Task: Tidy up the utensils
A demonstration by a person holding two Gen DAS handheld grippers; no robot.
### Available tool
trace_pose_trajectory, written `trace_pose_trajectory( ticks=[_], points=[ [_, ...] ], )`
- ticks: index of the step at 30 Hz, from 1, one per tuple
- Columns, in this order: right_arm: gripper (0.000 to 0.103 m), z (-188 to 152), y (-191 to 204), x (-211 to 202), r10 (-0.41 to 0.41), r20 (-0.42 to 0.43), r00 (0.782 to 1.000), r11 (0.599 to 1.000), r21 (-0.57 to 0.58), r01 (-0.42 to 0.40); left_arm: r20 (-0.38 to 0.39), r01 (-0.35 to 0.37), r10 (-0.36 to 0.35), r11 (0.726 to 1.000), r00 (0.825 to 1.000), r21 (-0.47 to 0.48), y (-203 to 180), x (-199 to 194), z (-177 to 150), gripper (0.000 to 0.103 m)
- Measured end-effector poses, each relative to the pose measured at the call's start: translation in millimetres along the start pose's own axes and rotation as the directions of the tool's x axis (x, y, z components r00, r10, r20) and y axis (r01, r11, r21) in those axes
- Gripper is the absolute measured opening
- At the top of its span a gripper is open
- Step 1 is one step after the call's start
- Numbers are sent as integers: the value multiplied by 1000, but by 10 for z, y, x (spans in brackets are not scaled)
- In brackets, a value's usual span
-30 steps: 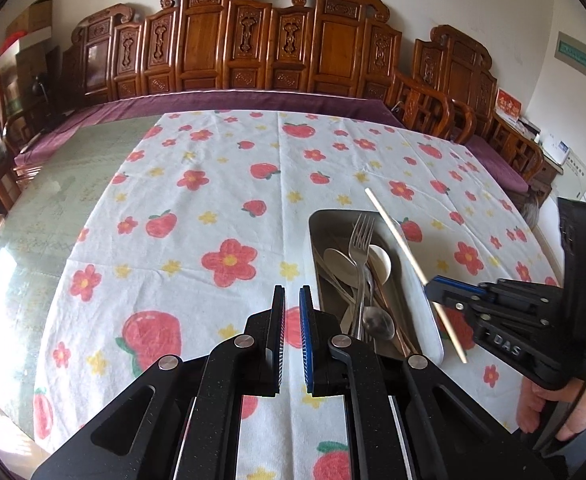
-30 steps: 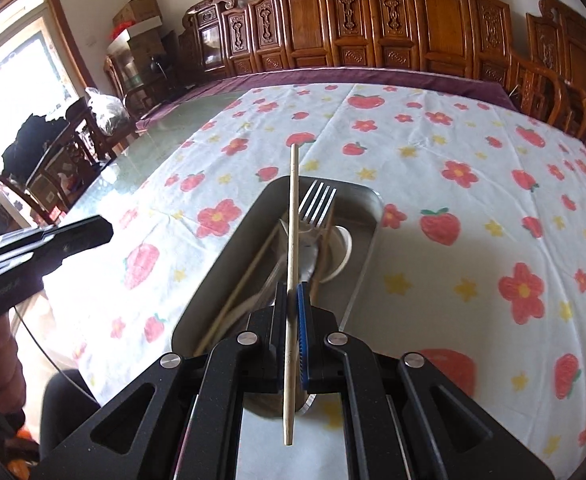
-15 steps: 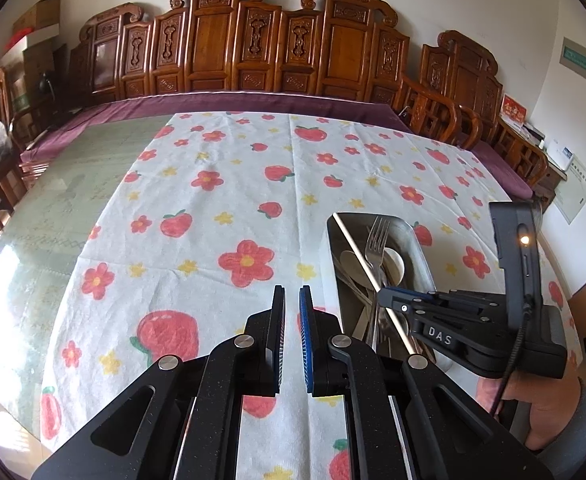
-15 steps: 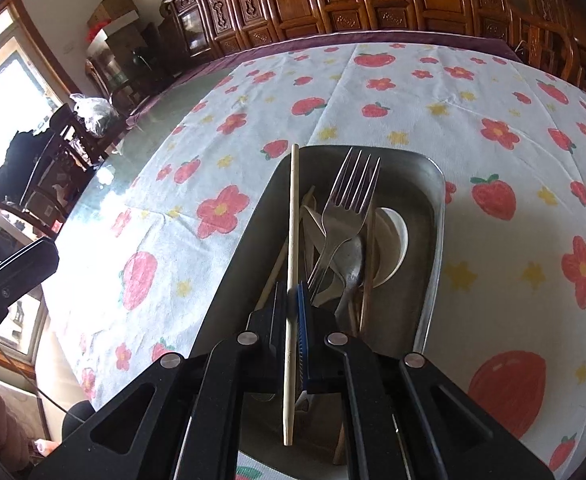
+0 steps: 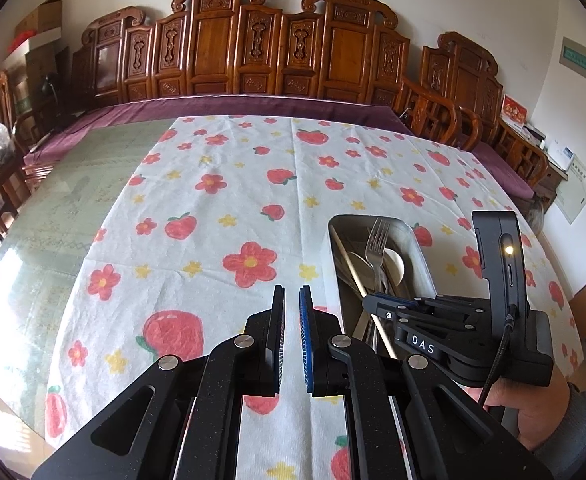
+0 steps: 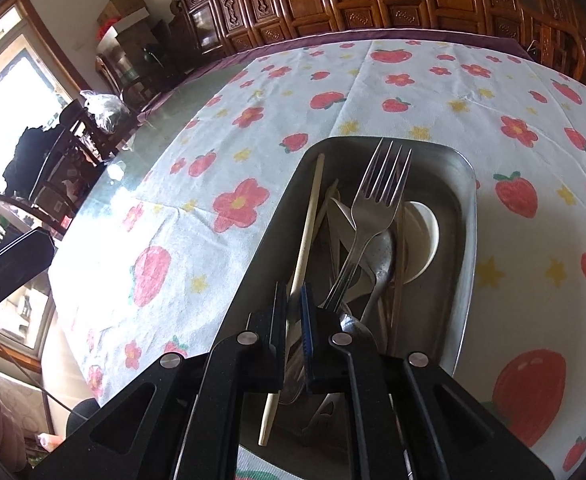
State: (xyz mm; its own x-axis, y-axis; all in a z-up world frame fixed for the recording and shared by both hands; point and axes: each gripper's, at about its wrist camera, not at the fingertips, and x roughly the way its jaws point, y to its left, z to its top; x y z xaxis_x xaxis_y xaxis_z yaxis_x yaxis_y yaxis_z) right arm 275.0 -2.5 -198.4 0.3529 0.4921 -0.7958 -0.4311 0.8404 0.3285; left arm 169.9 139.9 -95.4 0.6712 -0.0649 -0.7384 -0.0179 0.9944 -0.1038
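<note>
Two tools are in view over a desk [image 5: 45, 216] spread with a white cloth [image 5: 221, 216] printed with red flowers and strawberries. The metal tray [image 6: 467, 216] is the landmark: it sits on the cloth, and inside it lie a fork [image 6: 377, 204] with tines pointing toward the tray's far end, a white spoon [image 6: 423, 240] beside the fork, a steel spoon [image 6: 381, 264] partly under the fork's handle, and other utensils too overlapped to tell apart.

The right tool [image 6: 293, 312] hangs low over the near end of the tray, its jaws a narrow gap apart. A pale wooden chopstick [image 6: 307, 232] runs between them, along the tray's left side, its far tip near the far wall and its near tip past the tray's near rim. Whether the pads actually pinch it cannot be told.

The left tool [image 5: 292, 312] hovers over bare cloth just left of the tray, jaws slightly apart and holding nothing. Carved wooden chairs [image 5: 261, 48] line the wall beyond the tray.
</note>
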Motion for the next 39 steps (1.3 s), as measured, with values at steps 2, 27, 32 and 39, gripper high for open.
trace_pose_trajectory(
  ticks=[2, 27, 32, 39],
  points=[
    [10, 8, -5, -19, -3, 5, 1000, 1000, -15, 3, 3, -3, 3, 1000, 1000, 3, -14, -22, -2, 6],
    [48, -632, -349, -1668, -118, 274, 955, 988, -67, 142, 89, -23, 18, 998, 996, 58, -618, -513, -168, 55],
    [75, -886, -492, -2108, -171, 335, 926, 981, -27, 190, 127, -30, 21, 997, 992, 76, -838, -650, -288, 89],
    [100, -1198, -624, -2550, -221, 392, 893, 973, 27, 229, 119, -38, 27, 995, 993, 91, -1093, -751, -437, 95]
  ],
)
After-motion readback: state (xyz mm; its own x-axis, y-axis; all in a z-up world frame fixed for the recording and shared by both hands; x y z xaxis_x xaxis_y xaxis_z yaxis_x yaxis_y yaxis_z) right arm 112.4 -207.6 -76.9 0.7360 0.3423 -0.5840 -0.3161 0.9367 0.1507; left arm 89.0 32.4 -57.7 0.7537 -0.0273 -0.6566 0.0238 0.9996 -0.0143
